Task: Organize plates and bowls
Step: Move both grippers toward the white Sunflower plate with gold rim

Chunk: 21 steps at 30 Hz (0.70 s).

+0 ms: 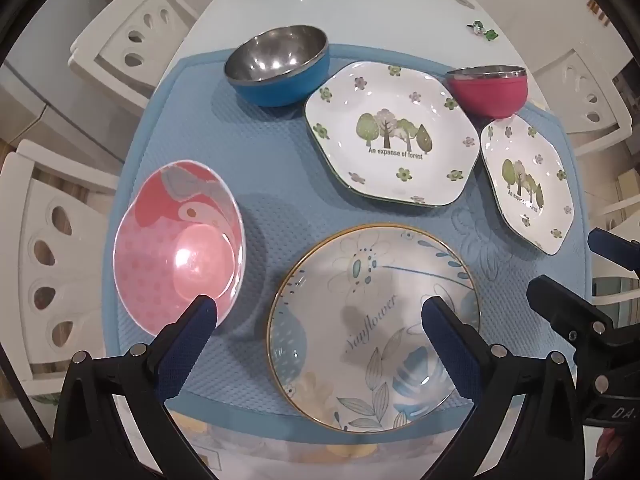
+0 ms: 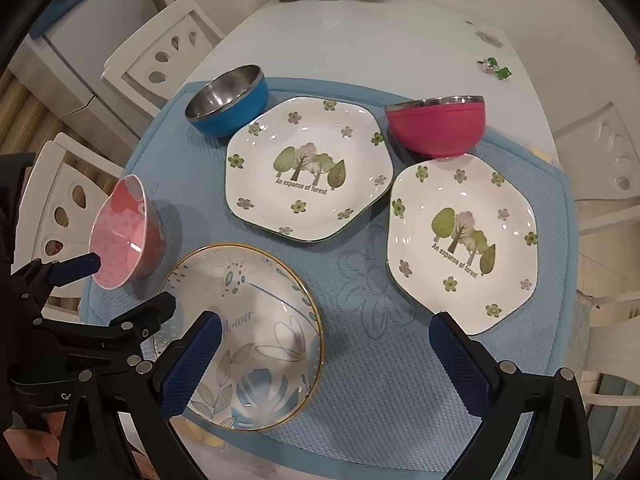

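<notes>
Blue mat [image 2: 360, 380], left to right: pink patterned bowl [image 2: 120, 236], steel-lined blue bowl [image 2: 228, 104], round "Sunflower" plate [image 2: 256, 340], two hexagonal forest plates [image 2: 304, 168] [image 2: 460, 240], magenta bowl [image 2: 438, 126]. Left gripper [image 1: 320, 320] and right gripper [image 2: 324, 336] hover above, fingers spread, empty.

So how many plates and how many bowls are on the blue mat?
Plates: 3 (round sunflower plate, middle forest plate, right forest plate)
Bowls: 3 (blue bowl, magenta bowl, pink patterned bowl)
Total: 6 dishes on the mat
</notes>
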Tool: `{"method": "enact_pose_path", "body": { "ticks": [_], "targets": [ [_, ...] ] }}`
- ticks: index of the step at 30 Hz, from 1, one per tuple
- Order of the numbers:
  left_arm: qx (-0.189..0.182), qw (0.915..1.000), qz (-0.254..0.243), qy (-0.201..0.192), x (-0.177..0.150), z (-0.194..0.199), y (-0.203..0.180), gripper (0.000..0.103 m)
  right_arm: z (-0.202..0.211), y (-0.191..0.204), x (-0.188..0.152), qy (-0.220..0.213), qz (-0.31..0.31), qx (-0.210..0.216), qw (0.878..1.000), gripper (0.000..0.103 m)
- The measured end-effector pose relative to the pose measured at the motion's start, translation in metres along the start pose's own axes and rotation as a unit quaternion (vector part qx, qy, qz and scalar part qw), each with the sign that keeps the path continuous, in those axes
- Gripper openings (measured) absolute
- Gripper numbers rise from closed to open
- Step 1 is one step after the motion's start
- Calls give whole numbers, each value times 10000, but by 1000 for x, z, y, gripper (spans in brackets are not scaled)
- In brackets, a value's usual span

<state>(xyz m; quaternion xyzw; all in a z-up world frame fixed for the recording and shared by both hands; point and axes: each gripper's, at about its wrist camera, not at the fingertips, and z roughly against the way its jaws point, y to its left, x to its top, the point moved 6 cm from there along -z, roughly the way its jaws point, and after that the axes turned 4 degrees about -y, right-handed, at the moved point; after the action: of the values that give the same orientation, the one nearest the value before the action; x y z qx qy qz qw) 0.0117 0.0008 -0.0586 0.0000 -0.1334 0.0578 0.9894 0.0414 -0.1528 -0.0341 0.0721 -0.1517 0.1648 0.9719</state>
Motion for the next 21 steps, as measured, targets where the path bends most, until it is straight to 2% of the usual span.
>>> {"method": "enact_pose_path", "body": {
  "ticks": [3, 4, 8, 21],
  "targets": [
    [-40, 10000, -34, 57, 4, -1, -2, 102, 2, -1, 1, 8, -143, 171, 9998, 103],
    [83, 9999, -68, -4, 4, 1, -6, 102, 1, -1, 2, 14, -168, 113, 9998, 103],
    [14, 9999, -82, -126, 3, 2, -3, 102, 3, -4, 0, -92, -174, 115, 9997, 103],
    [-30, 9999, -14, -159, 3, 6, 4, 102, 5, -1, -3, -175, -157, 59, 9997, 103]
  ]
}}
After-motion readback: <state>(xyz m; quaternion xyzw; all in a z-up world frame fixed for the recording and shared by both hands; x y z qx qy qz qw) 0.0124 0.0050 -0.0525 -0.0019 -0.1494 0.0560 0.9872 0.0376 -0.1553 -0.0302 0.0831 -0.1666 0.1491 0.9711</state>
